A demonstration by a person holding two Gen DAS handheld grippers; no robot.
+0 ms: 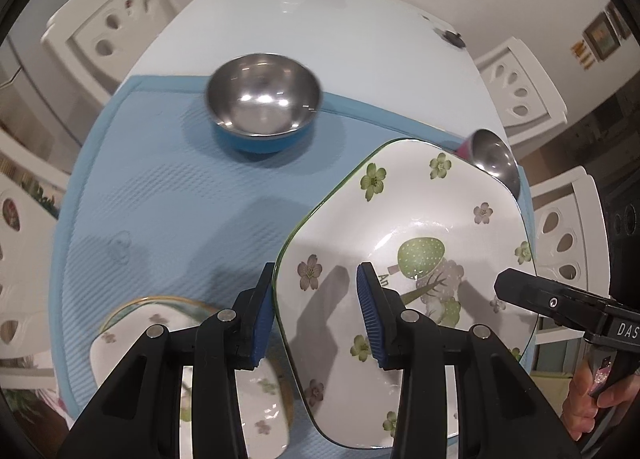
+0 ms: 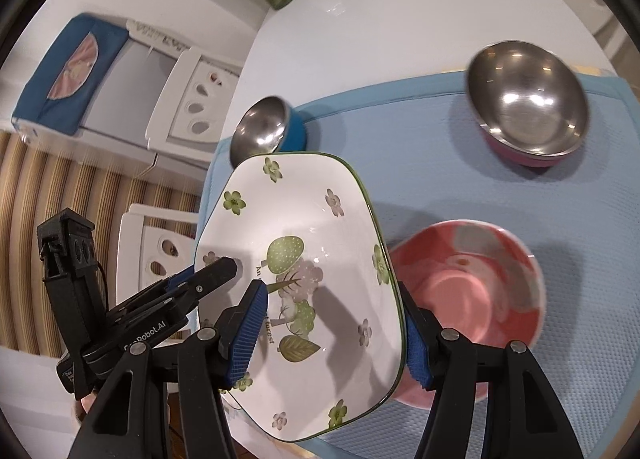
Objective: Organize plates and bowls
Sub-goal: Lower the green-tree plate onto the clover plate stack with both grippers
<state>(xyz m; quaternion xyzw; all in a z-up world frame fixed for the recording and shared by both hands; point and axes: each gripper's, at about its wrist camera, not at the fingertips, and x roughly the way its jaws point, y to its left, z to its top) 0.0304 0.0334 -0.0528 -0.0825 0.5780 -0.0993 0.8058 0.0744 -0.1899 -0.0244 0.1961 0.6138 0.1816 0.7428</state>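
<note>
Both grippers carry one floral plate (image 1: 404,219) above the blue mat (image 1: 160,195), each w/ fingers closed on an opposite rim. The left gripper (image 1: 316,319) clamps the plate's left edge; the right gripper (image 2: 340,335) holds the other side, one pad inside, one under the rim. Two holds probably keep the wide plate level. It is tilted, not touching the mat. Below-left lies a second floral plate (image 1: 256,415), approx. the likely stacking target. The blue steel bowl (image 1: 264,107), pink steel bowl (image 2: 528,99) and pink ceramic bowl (image 2: 472,299) stand apart on the mat, maybe for nesting later.
</note>
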